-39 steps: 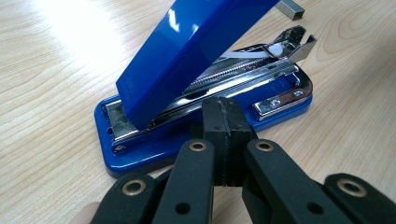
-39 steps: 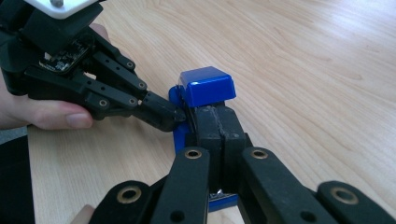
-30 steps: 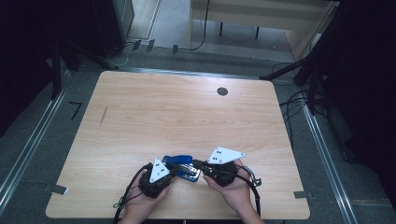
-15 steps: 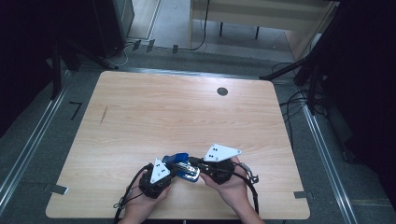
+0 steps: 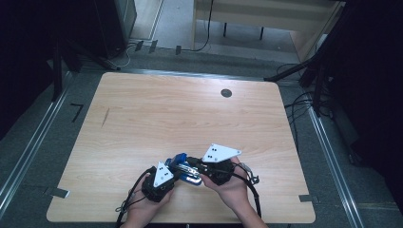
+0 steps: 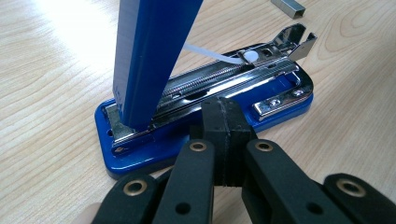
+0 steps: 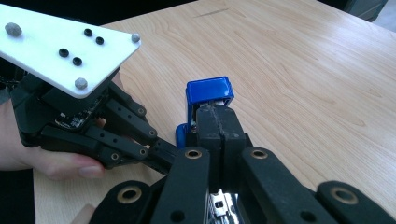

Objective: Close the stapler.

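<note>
Table (image 5: pixel 142 118), stapler (image 5: pixel 183 166), tongs unmoved

Black grippers (image 5: pixel 187 175) with brass rivets, white plates, seemingly black cables.

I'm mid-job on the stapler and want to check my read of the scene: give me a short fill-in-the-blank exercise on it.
1. The stapler lies on the wooden table with its blue top arm swung ____.
2. The stapler's base is coloured ____.
3. The jaws of the left tool stand ____.
4. Near the table's far edge sits a small round ____ spot.

Missing words: open (up); blue; shut; dark
</note>
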Demonstrator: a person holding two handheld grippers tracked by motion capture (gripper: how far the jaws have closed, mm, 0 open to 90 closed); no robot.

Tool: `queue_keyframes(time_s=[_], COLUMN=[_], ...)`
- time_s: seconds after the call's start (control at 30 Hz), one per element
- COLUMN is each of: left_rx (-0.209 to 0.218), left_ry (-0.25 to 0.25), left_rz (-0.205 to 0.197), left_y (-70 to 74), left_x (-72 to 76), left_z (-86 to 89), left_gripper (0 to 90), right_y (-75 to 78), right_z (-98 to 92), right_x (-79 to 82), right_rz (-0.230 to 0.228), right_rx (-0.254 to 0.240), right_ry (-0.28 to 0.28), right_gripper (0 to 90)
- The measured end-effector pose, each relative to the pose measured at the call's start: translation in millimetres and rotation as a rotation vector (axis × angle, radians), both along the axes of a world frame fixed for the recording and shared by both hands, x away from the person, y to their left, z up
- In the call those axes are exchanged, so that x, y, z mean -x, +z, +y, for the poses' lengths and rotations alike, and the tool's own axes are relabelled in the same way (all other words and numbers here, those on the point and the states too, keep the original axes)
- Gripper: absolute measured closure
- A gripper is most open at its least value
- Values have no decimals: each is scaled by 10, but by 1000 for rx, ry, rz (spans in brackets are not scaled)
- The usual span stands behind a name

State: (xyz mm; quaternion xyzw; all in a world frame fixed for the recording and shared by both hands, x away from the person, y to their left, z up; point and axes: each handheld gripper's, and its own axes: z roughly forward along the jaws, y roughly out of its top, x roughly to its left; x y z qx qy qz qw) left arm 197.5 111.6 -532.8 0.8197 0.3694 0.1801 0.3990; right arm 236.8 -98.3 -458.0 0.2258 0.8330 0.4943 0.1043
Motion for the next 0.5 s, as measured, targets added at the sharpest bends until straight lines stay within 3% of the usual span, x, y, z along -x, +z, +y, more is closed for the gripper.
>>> queue_keyframes(time_s=[0.5], left_rx=[-1], left_ry=[1], left_rz=[-3], left_y=[-1], left_x=[-1], left_z=[-1], left_gripper=[900], right_y=[62], right_z=[102], right_x=[-36], right_rz=[-4], right_rx=[3], right_ry=[14], right_gripper=[900])
